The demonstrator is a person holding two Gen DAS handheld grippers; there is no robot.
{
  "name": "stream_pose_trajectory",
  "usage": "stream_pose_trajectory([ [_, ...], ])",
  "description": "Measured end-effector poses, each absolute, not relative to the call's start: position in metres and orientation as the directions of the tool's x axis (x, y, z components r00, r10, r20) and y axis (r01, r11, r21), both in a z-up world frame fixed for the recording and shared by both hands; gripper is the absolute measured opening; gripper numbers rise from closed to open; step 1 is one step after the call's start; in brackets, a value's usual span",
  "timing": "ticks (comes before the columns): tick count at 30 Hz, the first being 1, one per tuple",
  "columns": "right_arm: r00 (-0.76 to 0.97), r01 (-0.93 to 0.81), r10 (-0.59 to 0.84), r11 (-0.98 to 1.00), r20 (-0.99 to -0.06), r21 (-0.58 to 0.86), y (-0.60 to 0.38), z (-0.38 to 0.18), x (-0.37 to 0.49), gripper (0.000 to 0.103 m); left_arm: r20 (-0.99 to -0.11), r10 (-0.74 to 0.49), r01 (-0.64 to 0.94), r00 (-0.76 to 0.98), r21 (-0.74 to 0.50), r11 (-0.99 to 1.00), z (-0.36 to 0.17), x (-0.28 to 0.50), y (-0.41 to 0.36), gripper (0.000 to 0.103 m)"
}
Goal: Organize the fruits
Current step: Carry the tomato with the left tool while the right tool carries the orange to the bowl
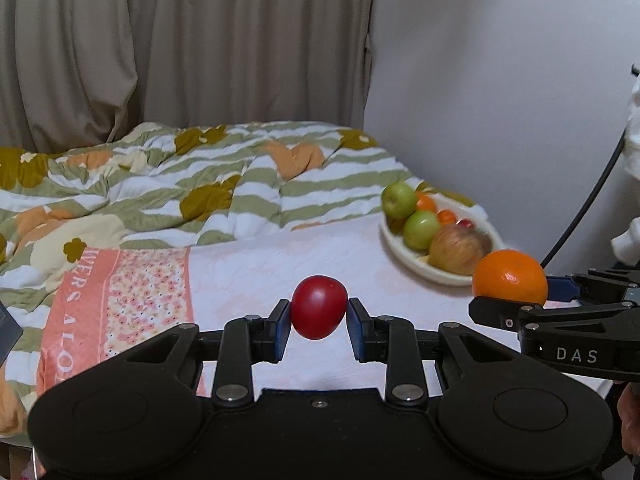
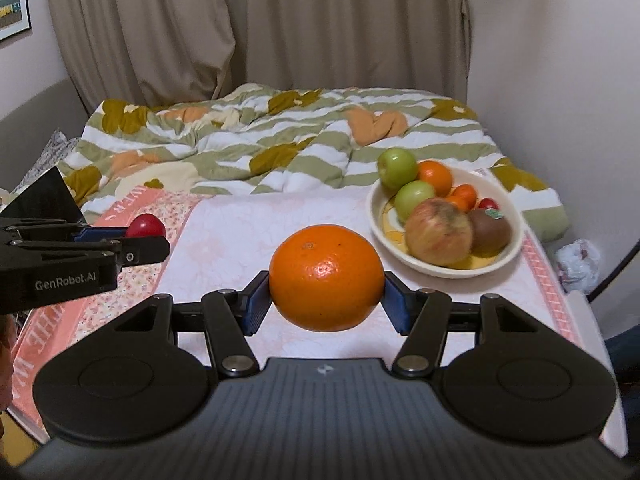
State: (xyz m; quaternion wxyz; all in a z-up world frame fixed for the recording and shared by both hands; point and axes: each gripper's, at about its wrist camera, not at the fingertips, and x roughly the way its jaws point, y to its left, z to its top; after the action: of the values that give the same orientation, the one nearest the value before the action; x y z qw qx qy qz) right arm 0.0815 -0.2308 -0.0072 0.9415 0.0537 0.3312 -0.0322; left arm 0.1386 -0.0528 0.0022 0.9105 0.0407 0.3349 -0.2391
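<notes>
My left gripper (image 1: 319, 312) is shut on a small red fruit (image 1: 319, 306) and holds it above the pink-and-white cloth. My right gripper (image 2: 326, 286) is shut on a large orange (image 2: 326, 278), also held above the cloth. Each sees the other: the orange (image 1: 510, 278) shows at the right of the left wrist view, the red fruit (image 2: 146, 226) at the left of the right wrist view. A cream bowl (image 2: 516, 248) stands far right with two green apples (image 2: 397, 166), a red-yellow apple (image 2: 438, 232), a kiwi (image 2: 490, 228), small oranges and a small red fruit.
A rumpled quilt (image 1: 200, 184) with green stripes and flowers lies behind the cloth. Beige curtains hang at the back. A white wall runs along the right. A crumpled plastic bag (image 2: 578, 260) lies right of the bowl, off the bed edge.
</notes>
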Motion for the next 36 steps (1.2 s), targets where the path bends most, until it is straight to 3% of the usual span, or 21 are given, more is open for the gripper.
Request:
stream_pose_trajectory([
  [15,0.794,0.076,-0.005,0.993,-0.608,0.092,-0.328,0.031,0.047,0.074,-0.567,-0.37,0.391,0.736,-0.09,0.916,0.043,0.111,-0.122,0.033],
  [27,0.789,-0.065,0.102,0.994,-0.606,0.083,-0.42,0.026,0.077,0.074,-0.592,-0.287,0.281,0.753,-0.104,0.954,0.033,0.134,-0.215,0.033],
  [36,0.791,-0.045,0.099,0.994,-0.604,0.104,-0.457,0.018,0.118,0.074,-0.629,-0.271,0.262,0.728,-0.111,0.959,0.015,0.178,-0.246,0.033],
])
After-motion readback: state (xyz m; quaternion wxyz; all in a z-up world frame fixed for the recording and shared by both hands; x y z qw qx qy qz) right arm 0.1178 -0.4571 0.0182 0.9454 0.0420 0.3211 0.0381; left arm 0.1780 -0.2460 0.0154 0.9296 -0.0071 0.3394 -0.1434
